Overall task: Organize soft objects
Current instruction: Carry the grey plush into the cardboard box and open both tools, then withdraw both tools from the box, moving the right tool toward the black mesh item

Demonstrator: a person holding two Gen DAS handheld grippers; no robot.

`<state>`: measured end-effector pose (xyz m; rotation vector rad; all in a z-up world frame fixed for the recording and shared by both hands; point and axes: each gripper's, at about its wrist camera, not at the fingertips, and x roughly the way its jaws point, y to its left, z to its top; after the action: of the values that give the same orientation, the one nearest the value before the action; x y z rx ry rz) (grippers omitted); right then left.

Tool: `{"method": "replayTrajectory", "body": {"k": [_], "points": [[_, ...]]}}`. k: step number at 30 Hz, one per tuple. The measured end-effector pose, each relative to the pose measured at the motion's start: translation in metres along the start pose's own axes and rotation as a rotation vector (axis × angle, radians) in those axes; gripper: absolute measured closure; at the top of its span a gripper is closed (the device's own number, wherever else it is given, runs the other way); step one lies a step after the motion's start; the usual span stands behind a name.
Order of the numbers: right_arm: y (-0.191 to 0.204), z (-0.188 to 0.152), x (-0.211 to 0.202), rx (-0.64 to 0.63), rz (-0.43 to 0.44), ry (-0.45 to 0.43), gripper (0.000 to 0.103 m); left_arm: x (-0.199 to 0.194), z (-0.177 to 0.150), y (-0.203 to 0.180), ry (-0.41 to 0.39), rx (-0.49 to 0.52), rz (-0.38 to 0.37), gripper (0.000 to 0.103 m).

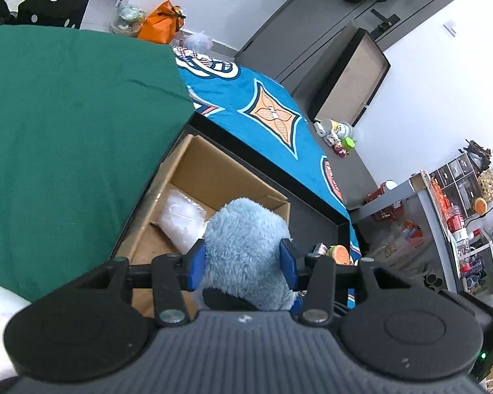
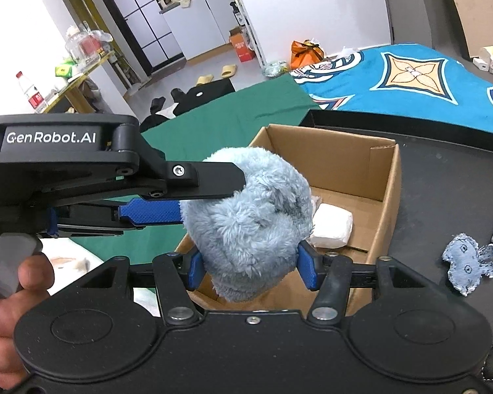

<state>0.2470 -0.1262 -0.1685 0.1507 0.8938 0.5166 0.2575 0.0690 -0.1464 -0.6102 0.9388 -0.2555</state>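
A fluffy light-blue plush (image 1: 245, 249) (image 2: 249, 223) is held above the open cardboard box (image 1: 213, 170) (image 2: 384, 177). My left gripper (image 1: 243, 262) is shut on it, its blue pads pressing both sides; in the right wrist view it reaches in from the left (image 2: 180, 197). My right gripper (image 2: 251, 267) is also shut on the plush from below. A white packet (image 1: 182, 220) (image 2: 332, 225) lies in the box. A small blue denim toy (image 2: 468, 262) lies on the black surface right of the box.
The box stands in a black tray (image 2: 450, 184) on a bed with a green sheet (image 1: 65, 131) and a blue patterned blanket (image 1: 263, 108). A shelf with clutter (image 1: 460, 216) stands at the right. A table with bottles (image 2: 59, 75) is at the far left.
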Motion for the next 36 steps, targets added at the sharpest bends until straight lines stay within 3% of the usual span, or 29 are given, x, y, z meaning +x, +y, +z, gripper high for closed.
{"method": "replayTrajectory", "body": {"k": [5, 12, 26, 36], "points": [[0.004, 0.0, 0.007, -0.006, -0.029, 0.012, 0.037, 0.005, 0.004, 0.005, 0.017, 0.031, 0.033, 0.055], [-0.001, 0.0, 0.006, 0.024, -0.053, 0.01, 0.036, 0.009, 0.005, 0.012, 0.05, 0.03, 0.092, 0.032], [-0.012, -0.007, -0.027, 0.054, -0.068, -0.035, 0.035, 0.003, -0.002, -0.01, 0.036, 0.065, 0.148, 0.028], [-0.04, -0.026, -0.055, 0.109, -0.128, -0.052, 0.027, 0.008, -0.021, -0.041, 0.048, 0.122, 0.169, 0.022]]}}
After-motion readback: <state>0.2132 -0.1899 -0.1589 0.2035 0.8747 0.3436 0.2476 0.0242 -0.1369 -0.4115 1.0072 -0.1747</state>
